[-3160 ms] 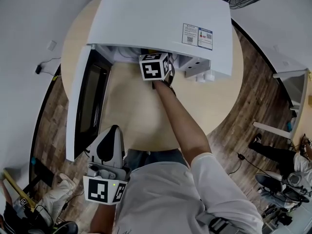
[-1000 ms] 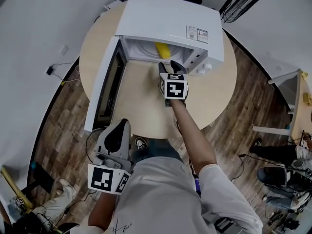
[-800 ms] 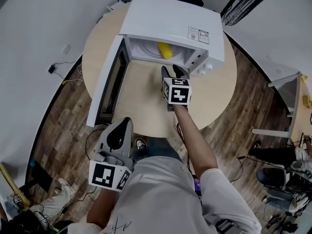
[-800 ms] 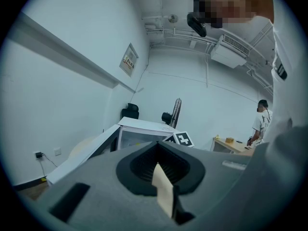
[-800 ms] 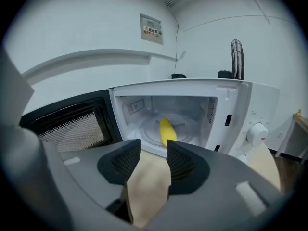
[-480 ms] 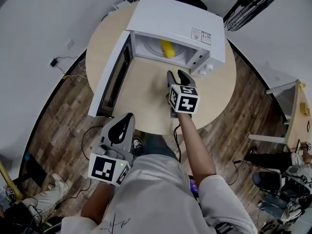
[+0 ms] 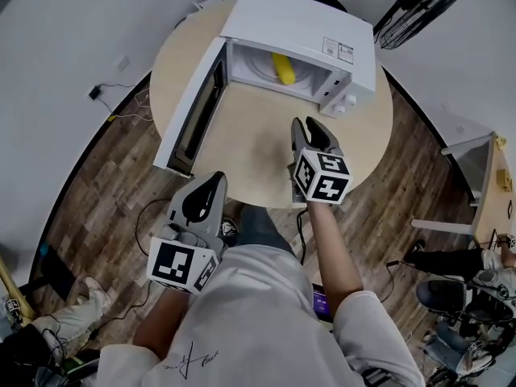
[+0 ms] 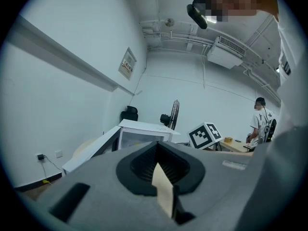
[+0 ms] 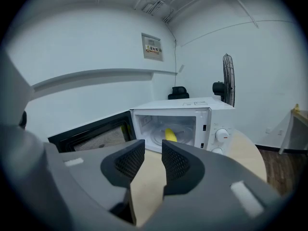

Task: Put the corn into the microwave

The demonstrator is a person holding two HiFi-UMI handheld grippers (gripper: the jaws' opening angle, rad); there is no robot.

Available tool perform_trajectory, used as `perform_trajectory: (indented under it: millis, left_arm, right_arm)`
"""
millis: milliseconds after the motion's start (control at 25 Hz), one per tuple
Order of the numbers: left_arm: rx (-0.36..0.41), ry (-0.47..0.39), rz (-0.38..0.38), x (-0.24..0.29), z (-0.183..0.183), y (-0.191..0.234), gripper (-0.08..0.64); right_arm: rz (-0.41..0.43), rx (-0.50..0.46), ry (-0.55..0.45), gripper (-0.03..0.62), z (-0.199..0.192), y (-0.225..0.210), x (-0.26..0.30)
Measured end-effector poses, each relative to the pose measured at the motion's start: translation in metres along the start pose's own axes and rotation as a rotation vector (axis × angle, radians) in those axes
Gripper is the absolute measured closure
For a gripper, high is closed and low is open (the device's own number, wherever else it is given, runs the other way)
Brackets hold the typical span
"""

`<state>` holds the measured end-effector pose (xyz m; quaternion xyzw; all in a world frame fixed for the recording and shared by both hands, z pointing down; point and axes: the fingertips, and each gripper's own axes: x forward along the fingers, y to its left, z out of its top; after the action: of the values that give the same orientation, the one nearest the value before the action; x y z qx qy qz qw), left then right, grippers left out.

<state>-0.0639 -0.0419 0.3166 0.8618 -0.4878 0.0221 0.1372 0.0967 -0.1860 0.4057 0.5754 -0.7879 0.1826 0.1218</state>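
Head view: the corn [image 7: 283, 68] lies inside the microwave [image 7: 298, 22] at the upper middle of the frame, on the turntable. My right gripper [image 7: 313, 131] has pulled back out of the cavity and now hangs over the bare table [image 7: 258, 147] at centre, well apart from the oven. The door [image 7: 193, 107] swings wide open at the left. The left gripper [image 7: 205, 185] waits at the lower left, off the table edge.

Left gripper view: its jaws are pressed together with nothing in them; the oven sits small in the middle distance.

Right gripper view: the jaws have just been narrowing, but a slim gap remains and nothing sits between them. The corn shows yellow in the lit cavity, centre frame.

I judge the placing done; only the door remains, if it is wanted closed.
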Motion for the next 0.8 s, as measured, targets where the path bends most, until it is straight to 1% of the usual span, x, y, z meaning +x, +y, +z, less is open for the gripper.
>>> perform_trajectory:
  millis: [160,240,360,480,680,800]
  left_arm:
    - [-0.006,-0.010,-0.003,-0.007,-0.001,-0.002,0.568]
    - [0.003,-0.009,-0.003,-0.011,-0.003,-0.003,0.568]
    - [0.021,-0.008,-0.004,-0.016,-0.003,-0.004,0.568]
    - [0.013,-0.009,-0.003,-0.019,-0.005,-0.004,0.568]
    - [0.015,0.003,-0.011,-0.024,-0.009,-0.006,0.569]
    - [0.013,0.012,-0.013,-0.024,-0.013,-0.005,0.568]
  right_arm:
    - [0.020,0.009,-0.001,0.476,-0.004,0.010,-0.021]
    - [0.028,0.004,0.005,0.485,-0.009,0.016,-0.030]
    - [0.026,0.014,0.008,0.495,-0.014,0.019,-0.046]
    - [0.028,0.030,0.004,0.497,-0.018,0.025,-0.060]
    - [0.049,0.025,0.000,0.506,-0.021,0.037,-0.080]
    - [0.055,0.021,-0.009,0.526,-0.019,0.041,-0.090]
